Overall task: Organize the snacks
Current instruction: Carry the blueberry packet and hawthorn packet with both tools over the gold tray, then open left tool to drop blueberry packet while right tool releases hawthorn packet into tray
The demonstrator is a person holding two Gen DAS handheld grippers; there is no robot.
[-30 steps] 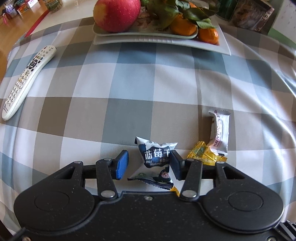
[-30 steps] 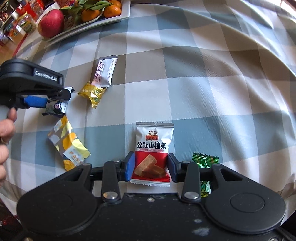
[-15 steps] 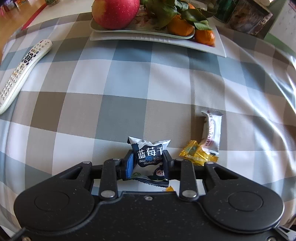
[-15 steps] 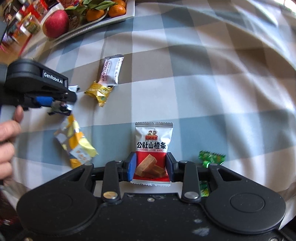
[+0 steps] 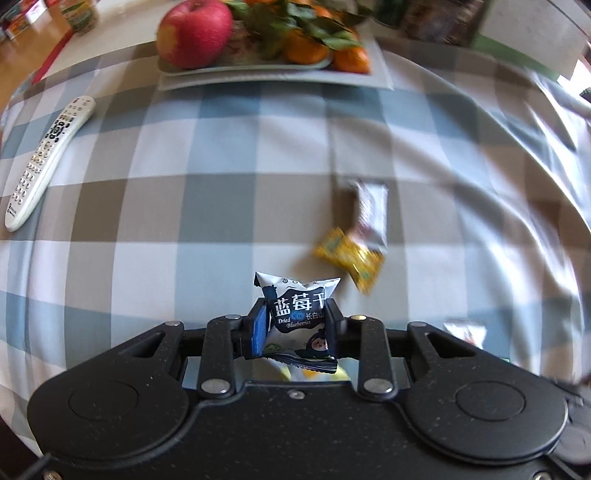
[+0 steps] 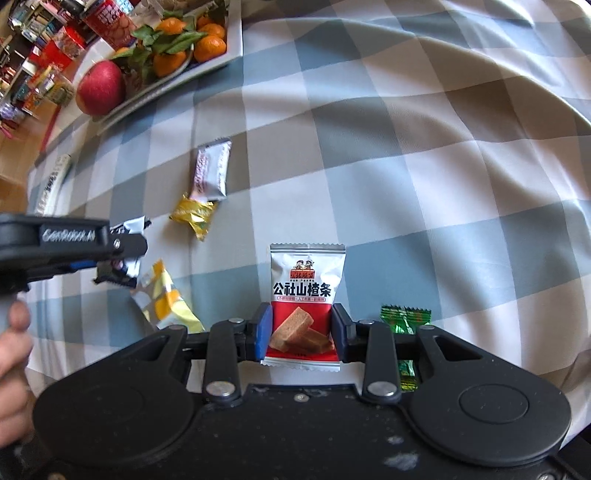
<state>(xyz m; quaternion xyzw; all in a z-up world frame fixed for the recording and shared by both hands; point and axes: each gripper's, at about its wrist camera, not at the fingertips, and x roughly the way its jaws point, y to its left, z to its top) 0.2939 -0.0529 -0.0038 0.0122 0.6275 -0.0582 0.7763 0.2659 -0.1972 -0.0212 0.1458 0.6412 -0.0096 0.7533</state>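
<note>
My left gripper [image 5: 296, 326] pinches a dark blue and white dried-blueberry packet [image 5: 298, 308] between its pads, the wrapper reading "蓝莓干", "Dried Blueberries" and "长白山", with a small cartoon face lower down; the packet stands upright in my grip above the checked tablecloth [image 5: 207, 147]. My right gripper [image 6: 302, 336] is clamped on a white and red hawthorn-strip packet [image 6: 306, 295] printed "公社山楂条" over a picture of brown bars, the pads pressing its red lower half from both sides. On the cloth ahead of my left fingers lie a gold candy wrapper [image 5: 349, 258] and, touching its far end, a white bar wrapper [image 5: 371, 210]; both are blurred and I cannot read them here. From the right wrist view the white bar's lettering is also too smeared to read. A yellow and silver packet [image 6: 164, 302] lies just beside my left gripper, and a green foil candy [image 6: 405, 319] sits beside my right finger, partly hidden under the linkage. The black body of my left gripper carries white lettering starting "GenRobot". Farther off are a white remote control [image 5: 44, 162] and a white tray [image 5: 273, 75] holding a red apple [image 5: 194, 33] and leafy mandarins [image 5: 314, 48].
</note>
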